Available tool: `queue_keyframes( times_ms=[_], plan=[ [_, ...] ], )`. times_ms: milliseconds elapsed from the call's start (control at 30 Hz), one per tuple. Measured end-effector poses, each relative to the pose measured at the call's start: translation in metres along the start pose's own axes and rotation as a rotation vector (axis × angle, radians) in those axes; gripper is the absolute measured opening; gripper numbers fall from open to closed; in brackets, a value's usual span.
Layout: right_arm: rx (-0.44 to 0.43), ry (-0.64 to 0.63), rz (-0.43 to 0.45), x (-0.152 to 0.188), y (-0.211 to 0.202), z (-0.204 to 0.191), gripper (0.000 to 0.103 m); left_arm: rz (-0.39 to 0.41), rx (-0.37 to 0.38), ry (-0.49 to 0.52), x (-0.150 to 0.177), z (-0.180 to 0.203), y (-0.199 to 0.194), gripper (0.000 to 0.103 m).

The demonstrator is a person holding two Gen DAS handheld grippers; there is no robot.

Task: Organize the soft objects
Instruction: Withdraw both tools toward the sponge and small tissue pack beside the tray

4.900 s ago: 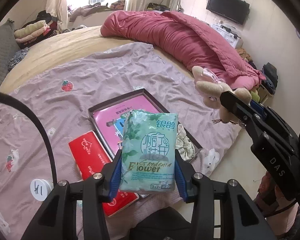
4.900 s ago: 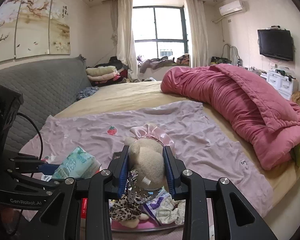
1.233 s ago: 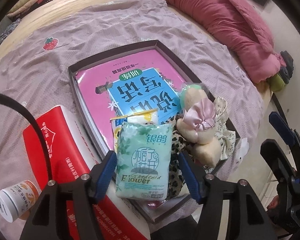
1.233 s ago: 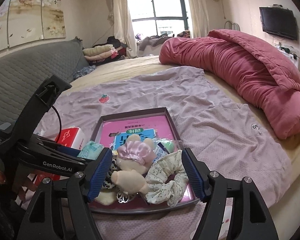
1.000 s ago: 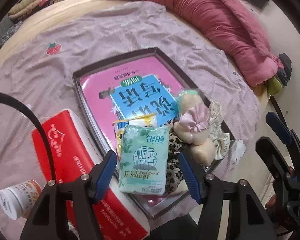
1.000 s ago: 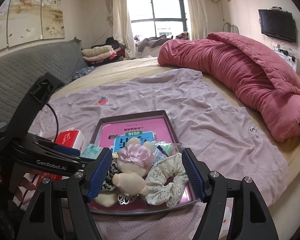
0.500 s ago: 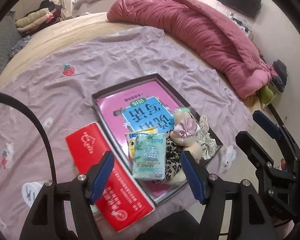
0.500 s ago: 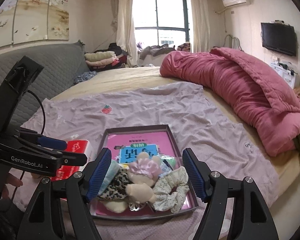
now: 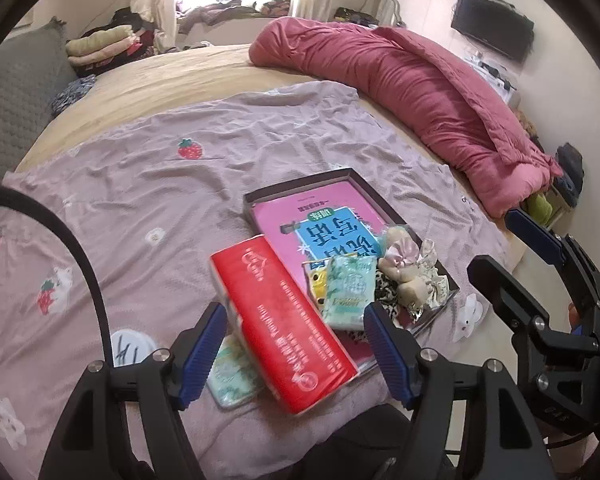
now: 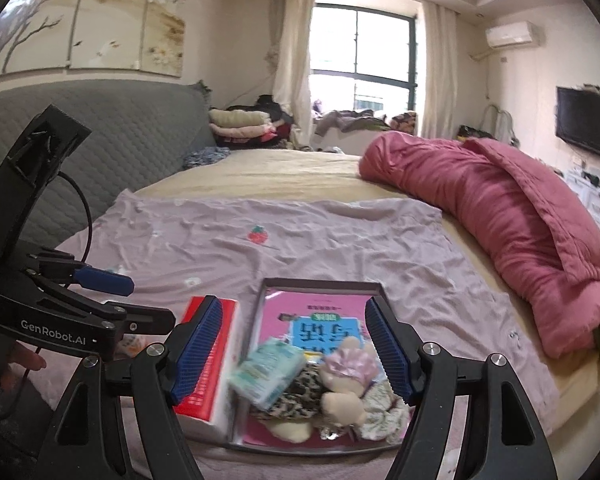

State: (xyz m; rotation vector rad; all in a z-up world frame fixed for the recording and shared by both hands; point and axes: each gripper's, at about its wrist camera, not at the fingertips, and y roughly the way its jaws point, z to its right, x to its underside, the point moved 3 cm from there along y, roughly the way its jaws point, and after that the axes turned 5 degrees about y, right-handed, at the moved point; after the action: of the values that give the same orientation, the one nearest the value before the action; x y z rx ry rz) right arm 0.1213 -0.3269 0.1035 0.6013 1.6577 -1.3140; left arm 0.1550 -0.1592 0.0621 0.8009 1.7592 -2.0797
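Lying in 1 tray [image 9: 312,186], 1 tissue pack [image 9: 348,292], 1 plush toy [image 9: 400,268]

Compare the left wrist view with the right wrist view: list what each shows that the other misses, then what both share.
Only the left wrist view shows the left claw open over the red tissue box, plus a white lid and a phone. Only the right wrist view shows the right claw open, the wall painting and the air conditioner. Both show the tray, green tissue pack, plush toy and pink quilt.
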Motion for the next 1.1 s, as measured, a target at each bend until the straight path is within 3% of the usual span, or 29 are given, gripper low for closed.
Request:
queue_keyframes(
  times_ms=[633, 1100],
  plan=[
    [-0.182, -0.191, -0.043, -0.004, 0.010, -0.118, 0.076, 0.037, -0.103, -0.129, 0.052, -0.092, -0.048, 0.074],
    [-0.248, -0.337, -0.191, 0.044, 0.045, -0.174, 0.077, -0.035, -0.144, -0.240, 0.101, -0.151, -0.032, 0.074]
  ],
)
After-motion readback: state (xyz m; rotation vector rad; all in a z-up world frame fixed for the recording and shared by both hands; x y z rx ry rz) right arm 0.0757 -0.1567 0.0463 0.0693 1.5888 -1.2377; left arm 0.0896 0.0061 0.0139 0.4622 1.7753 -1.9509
